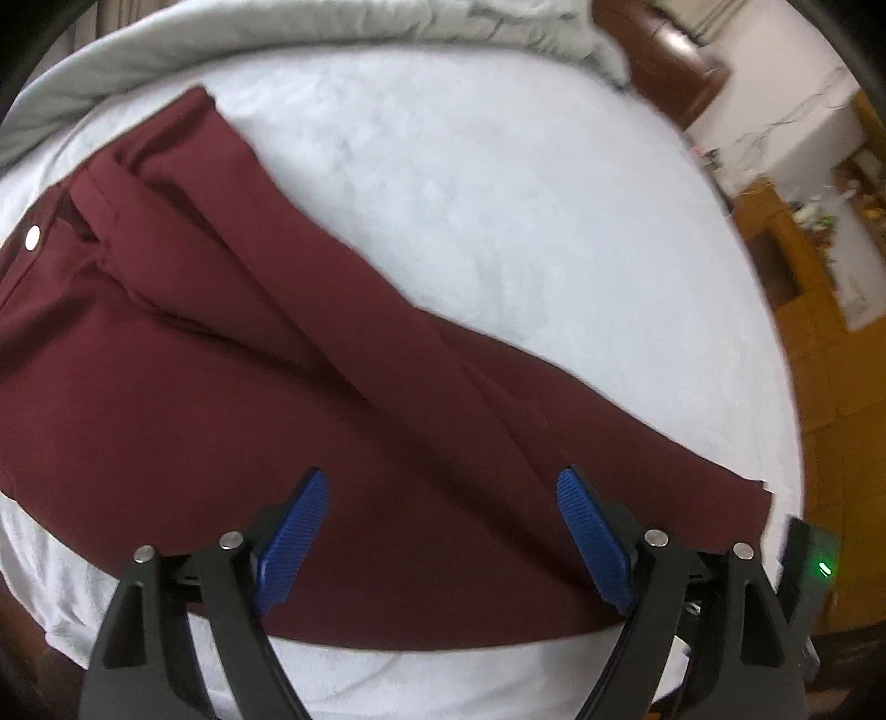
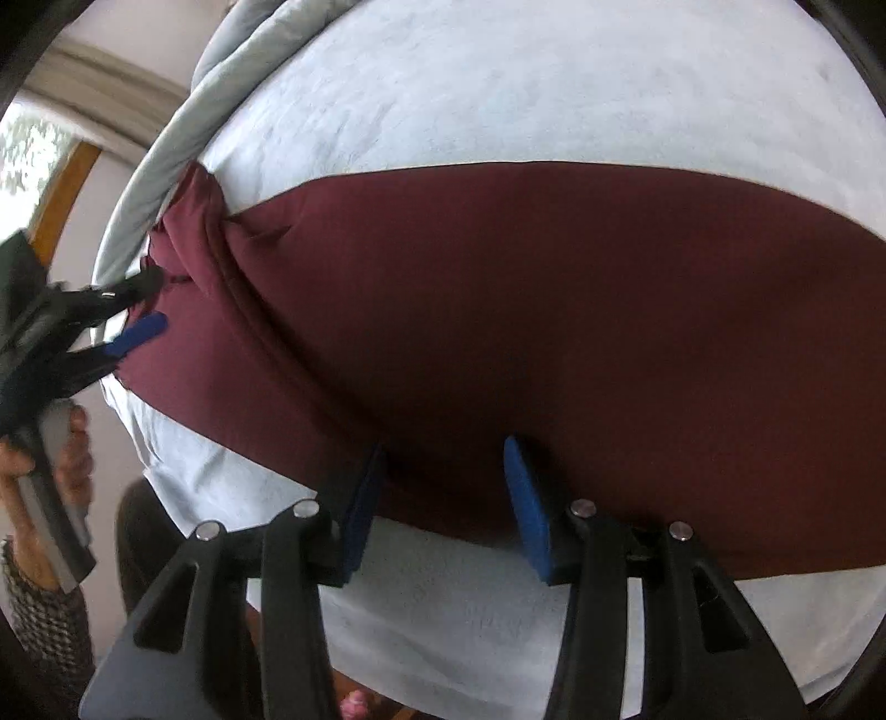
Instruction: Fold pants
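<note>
Dark red pants (image 1: 266, 399) lie spread on a white bed cover (image 1: 498, 210), waistband with a silver button (image 1: 33, 237) at the left. My left gripper (image 1: 440, 487) is open above the pants' near part, holding nothing. In the right wrist view the pants (image 2: 554, 288) run across the bed. My right gripper (image 2: 446, 454) is open at the pants' near edge, its blue pads (image 2: 526, 498) on either side of the cloth. The left gripper also shows in the right wrist view (image 2: 149, 302), open at the pants' left end.
A grey quilt (image 1: 277, 50) is bunched along the bed's far edge. A brown headboard (image 1: 664, 55) and yellow wooden furniture (image 1: 814, 332) stand beyond the bed at the right. A hand (image 2: 61, 459) holds the left gripper's handle.
</note>
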`<state>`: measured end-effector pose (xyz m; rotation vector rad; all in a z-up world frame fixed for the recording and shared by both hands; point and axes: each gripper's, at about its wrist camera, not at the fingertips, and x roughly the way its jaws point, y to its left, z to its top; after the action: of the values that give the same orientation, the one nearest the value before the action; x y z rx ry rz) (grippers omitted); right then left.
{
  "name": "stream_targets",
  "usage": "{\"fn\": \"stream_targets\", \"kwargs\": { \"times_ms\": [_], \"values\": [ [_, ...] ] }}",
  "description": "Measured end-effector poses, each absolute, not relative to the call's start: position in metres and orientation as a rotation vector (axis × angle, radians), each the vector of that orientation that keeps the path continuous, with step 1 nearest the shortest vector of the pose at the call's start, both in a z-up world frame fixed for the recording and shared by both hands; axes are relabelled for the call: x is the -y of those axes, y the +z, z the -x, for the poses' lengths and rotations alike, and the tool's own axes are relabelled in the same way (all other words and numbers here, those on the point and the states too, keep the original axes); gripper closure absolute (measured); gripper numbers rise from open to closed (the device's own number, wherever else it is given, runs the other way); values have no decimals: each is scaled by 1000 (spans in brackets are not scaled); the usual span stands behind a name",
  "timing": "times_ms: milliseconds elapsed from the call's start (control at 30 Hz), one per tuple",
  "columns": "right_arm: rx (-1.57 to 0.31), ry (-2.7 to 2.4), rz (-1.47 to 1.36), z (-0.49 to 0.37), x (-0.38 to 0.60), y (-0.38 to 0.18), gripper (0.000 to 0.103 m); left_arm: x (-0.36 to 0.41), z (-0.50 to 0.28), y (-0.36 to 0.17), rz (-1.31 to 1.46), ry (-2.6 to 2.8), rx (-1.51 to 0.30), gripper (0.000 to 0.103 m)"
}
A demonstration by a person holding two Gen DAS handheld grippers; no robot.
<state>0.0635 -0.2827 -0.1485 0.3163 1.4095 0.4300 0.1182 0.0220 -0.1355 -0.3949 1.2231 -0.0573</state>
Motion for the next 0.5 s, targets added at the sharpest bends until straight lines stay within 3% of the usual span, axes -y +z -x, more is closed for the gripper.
{"fn": "stream_targets", "kwargs": {
  "times_ms": [167,233,300,400,500],
  "values": [
    [-1414,451,-356,-62,293,-148,58,-24,-138,-154,390,-1,-1282,21],
    [-1413,455,-370,-62,296,-149,58,-25,-142,-158,404,-3,-1299,37],
    [-1412,459,-383,-62,300,-149,58,-28,-143,-166,504,-53,-1321,72],
    [-1415,461,-414,-63,305,-148,58,-29,-142,-165,544,-67,-1303,86],
    [-1418,468,-437,-63,299,-145,58,-26,-133,-153,515,-72,-1240,91]
  ]
}}
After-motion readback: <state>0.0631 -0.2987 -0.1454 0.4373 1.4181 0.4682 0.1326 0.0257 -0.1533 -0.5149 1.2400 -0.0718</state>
